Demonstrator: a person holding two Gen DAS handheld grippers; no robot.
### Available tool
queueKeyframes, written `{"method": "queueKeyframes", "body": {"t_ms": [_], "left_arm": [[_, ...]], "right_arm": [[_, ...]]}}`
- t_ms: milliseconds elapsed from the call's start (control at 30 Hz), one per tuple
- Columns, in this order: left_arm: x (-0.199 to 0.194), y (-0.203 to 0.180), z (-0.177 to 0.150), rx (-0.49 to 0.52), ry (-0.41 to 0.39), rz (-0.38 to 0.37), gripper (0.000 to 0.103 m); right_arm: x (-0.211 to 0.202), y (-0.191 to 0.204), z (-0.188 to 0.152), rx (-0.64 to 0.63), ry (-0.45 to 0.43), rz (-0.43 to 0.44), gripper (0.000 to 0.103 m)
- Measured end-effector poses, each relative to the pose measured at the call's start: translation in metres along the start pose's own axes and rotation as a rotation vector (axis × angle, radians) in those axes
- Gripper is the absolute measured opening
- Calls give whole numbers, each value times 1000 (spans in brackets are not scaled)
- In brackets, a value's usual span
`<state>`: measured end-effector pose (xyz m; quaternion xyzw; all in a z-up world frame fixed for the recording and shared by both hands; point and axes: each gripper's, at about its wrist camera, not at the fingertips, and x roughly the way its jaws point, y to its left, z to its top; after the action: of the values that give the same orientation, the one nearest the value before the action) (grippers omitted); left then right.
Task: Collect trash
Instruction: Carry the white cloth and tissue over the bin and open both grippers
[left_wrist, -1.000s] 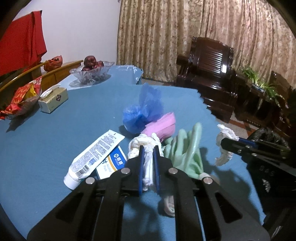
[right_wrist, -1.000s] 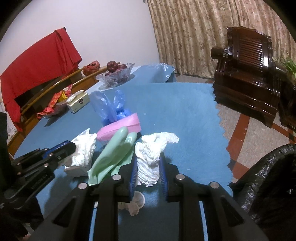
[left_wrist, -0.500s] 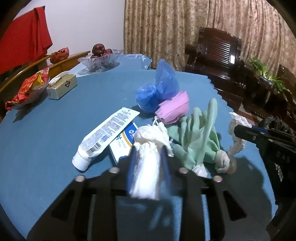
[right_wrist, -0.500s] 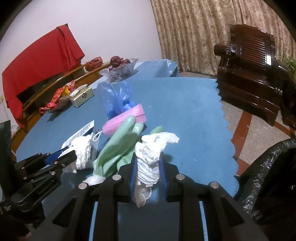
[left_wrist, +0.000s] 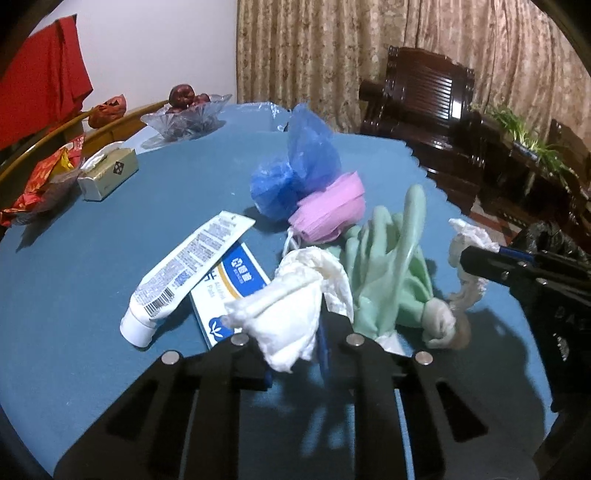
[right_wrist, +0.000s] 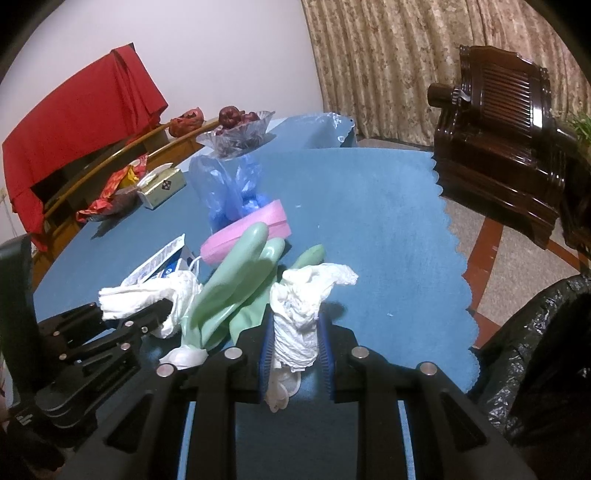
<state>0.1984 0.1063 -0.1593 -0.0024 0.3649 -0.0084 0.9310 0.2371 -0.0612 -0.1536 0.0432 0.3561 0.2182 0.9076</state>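
Observation:
My left gripper (left_wrist: 293, 328) has a crumpled white tissue (left_wrist: 291, 310) between its blue pads. Its jaws are closing on the wad, which flops to the left. My right gripper (right_wrist: 295, 325) is shut on a second white tissue (right_wrist: 299, 306), held just above the blue tablecloth (right_wrist: 369, 206). Between the two lies a pale green rubber glove (left_wrist: 391, 269). Behind it are a pink pack (left_wrist: 328, 210) and a blue plastic bag (left_wrist: 295, 173). A white tube (left_wrist: 184, 273) rests on a blue-and-white box (left_wrist: 236, 291) at the left. In the left wrist view the right gripper (left_wrist: 469, 264) enters from the right.
A black rubbish bag (right_wrist: 535, 350) gapes beside the table's scalloped right edge. At the far left stand a tissue box (left_wrist: 107, 173), a glass fruit bowl (left_wrist: 184, 114) and red wrappers (left_wrist: 40, 181). A dark wooden armchair (left_wrist: 417, 96) sits beyond the table.
The left jaws widened around the tissue, then narrowed again, and the wad has spread and tipped left. The left gripper sank a little. The right gripper has kept still with its tissue.

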Motion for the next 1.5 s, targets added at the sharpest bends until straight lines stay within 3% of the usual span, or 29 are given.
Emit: {"method": "queueKeyframes", "body": {"t_ms": [700, 1500], "left_arm": [[-66, -35, 25, 20, -113, -51, 16], [-105, -159, 12, 161, -141, -273, 16]], "right_arm": [[-81, 1, 11, 3, -114, -24, 22], [-189, -78, -43, 119, -138, -275, 22]]}}
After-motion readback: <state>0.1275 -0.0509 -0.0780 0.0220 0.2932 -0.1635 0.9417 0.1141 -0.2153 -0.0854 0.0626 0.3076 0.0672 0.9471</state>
